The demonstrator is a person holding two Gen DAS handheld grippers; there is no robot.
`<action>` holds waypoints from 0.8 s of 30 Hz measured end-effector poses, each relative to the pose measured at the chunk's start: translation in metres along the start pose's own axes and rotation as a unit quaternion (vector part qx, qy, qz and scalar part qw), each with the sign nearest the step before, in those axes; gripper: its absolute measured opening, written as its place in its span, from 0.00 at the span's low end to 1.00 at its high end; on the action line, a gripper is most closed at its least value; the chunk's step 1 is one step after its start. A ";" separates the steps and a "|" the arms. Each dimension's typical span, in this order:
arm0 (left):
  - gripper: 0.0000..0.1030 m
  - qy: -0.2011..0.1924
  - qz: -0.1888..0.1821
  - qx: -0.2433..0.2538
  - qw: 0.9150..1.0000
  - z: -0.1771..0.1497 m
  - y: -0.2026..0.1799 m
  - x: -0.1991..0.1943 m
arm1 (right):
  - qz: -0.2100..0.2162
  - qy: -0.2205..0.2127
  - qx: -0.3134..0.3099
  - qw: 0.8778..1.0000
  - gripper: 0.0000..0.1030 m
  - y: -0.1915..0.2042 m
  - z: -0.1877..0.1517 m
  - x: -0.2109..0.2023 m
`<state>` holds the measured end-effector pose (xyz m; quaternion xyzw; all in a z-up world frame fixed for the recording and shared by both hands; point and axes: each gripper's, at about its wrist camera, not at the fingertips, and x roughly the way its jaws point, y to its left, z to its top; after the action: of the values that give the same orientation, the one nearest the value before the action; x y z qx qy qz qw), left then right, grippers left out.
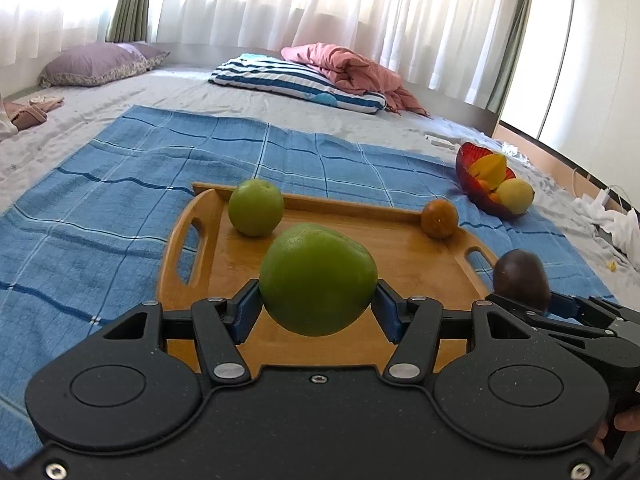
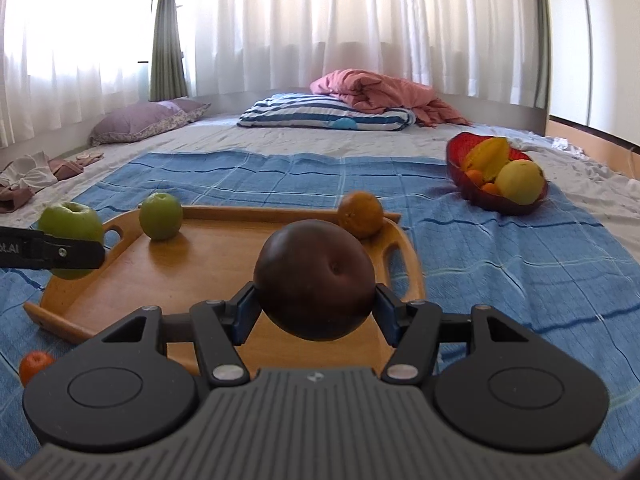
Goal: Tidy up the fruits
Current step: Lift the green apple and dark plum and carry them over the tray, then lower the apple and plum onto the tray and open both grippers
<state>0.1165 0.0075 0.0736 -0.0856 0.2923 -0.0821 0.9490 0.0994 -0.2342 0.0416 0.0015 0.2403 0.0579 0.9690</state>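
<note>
Fruit sits clamped in both of your grippers. Your left gripper (image 1: 318,300) holds a large green apple (image 1: 318,280) above the wooden tray (image 1: 400,256), and your right gripper (image 2: 315,300) grips a dark brown fruit (image 2: 315,285) over the same tray. On the tray rest a smaller green apple (image 1: 256,208) at the far left corner and an orange (image 1: 439,218) against the far right rim. Well apart on the blue cloth (image 1: 100,208), a red bowl (image 1: 466,160) carries yellow and orange fruit.
</note>
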 end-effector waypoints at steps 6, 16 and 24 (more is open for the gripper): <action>0.56 0.010 -0.005 -0.009 1.000 0.018 -0.003 0.027 | 0.023 0.016 -0.008 1.000 0.61 0.004 0.018 0.029; 0.56 0.025 -0.002 -0.018 1.000 0.040 -0.006 0.077 | 0.032 0.039 -0.034 0.998 0.61 0.013 0.039 0.078; 0.56 0.050 0.001 -0.026 0.998 0.049 -0.004 0.125 | 0.033 0.070 -0.028 0.997 0.61 0.008 0.048 0.119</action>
<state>0.2459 -0.0167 0.0471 -0.1061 0.3416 -0.0775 0.9306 0.2252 -0.2114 0.0286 -0.0218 0.3060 0.0965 0.9469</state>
